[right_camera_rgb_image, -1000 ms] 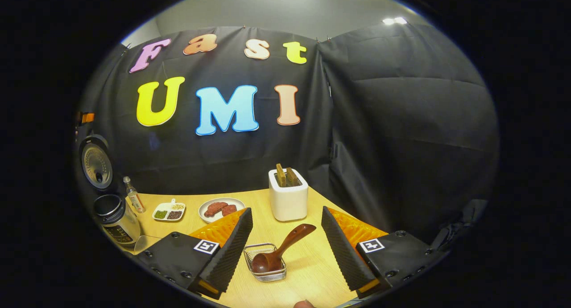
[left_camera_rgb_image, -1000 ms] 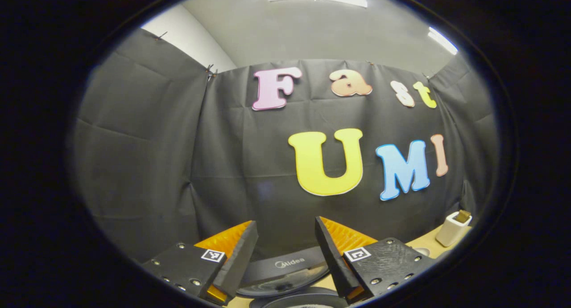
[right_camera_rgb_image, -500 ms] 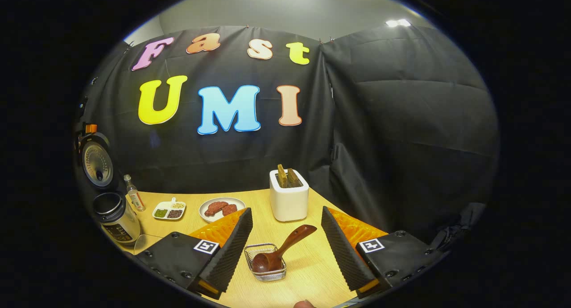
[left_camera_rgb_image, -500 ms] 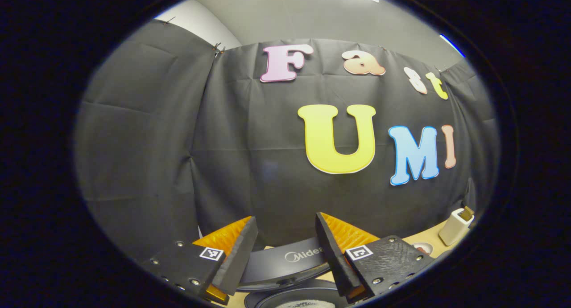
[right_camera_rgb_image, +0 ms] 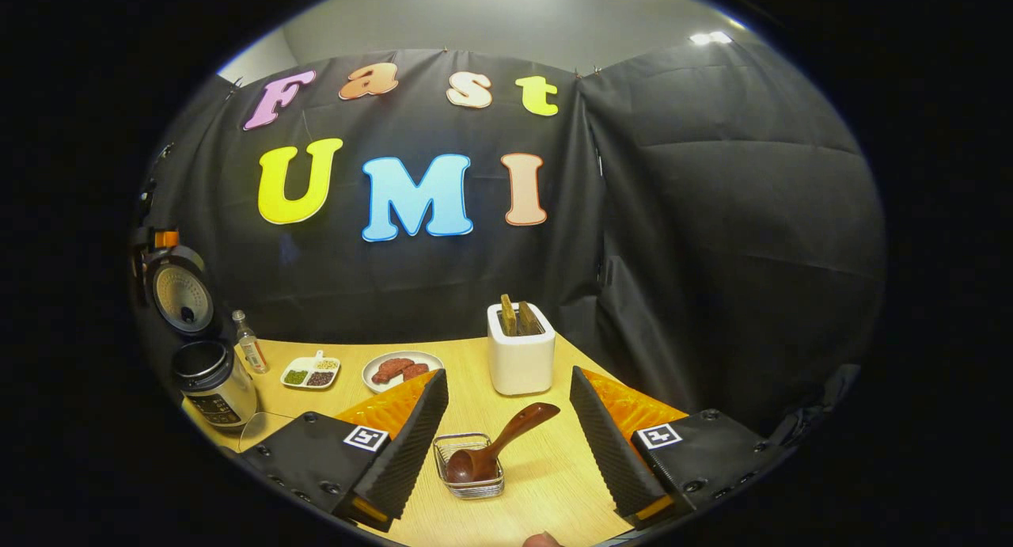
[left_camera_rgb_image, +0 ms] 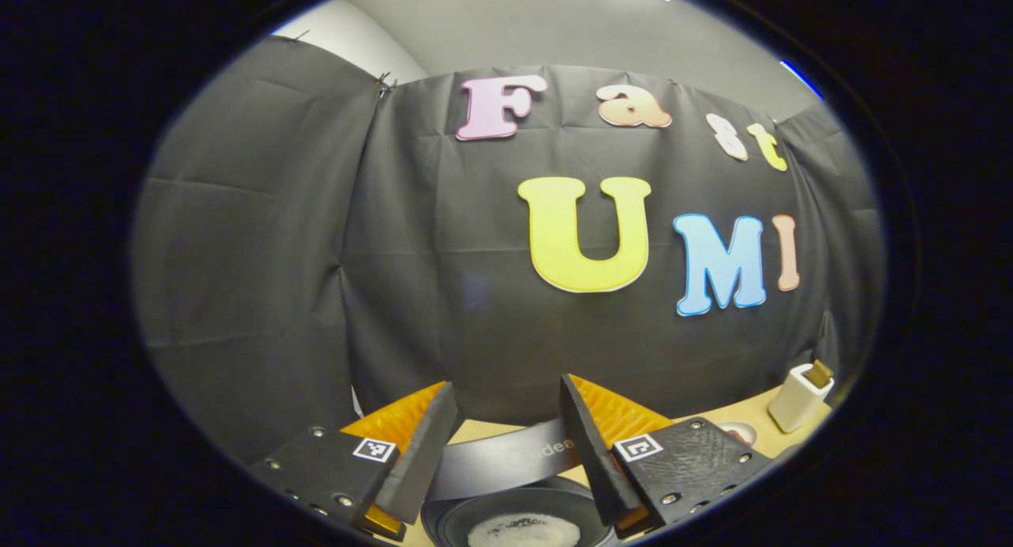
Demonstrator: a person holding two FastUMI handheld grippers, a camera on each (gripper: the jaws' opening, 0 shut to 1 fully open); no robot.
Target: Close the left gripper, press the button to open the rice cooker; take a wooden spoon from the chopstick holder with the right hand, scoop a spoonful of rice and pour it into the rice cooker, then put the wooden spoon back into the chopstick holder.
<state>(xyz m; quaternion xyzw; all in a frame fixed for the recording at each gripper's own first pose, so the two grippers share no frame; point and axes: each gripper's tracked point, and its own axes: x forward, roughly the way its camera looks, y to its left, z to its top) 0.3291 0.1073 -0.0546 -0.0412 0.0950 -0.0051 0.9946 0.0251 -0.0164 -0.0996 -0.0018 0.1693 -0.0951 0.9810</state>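
In the left gripper view, the left gripper (left_camera_rgb_image: 506,444) is being held with its fingers well apart and nothing between them. Compared with a second ago, it is being tipped downward: the open rice cooker (left_camera_rgb_image: 518,523) is now being shown more fully just below and ahead of the fingertips, with its raised lid (left_camera_rgb_image: 506,460) crossing behind them and a pale patch inside the pot that may be rice. The button press is judged to be done, since the lid is up.

In the right gripper view, the right gripper (right_camera_rgb_image: 506,444) is also being held wide open and empty. It is barely being moved over the last second. The wooden spoon (right_camera_rgb_image: 495,448) is being seen just ahead, between the fingers, its bowl resting in a small wire basket (right_camera_rgb_image: 468,468) and its handle angled up to the right. The white chopstick holder (right_camera_rgb_image: 520,355) is standing farther ahead, and the cooker far off to the left. The spoon is not yet being gripped; picking it up is judged to be the next step.
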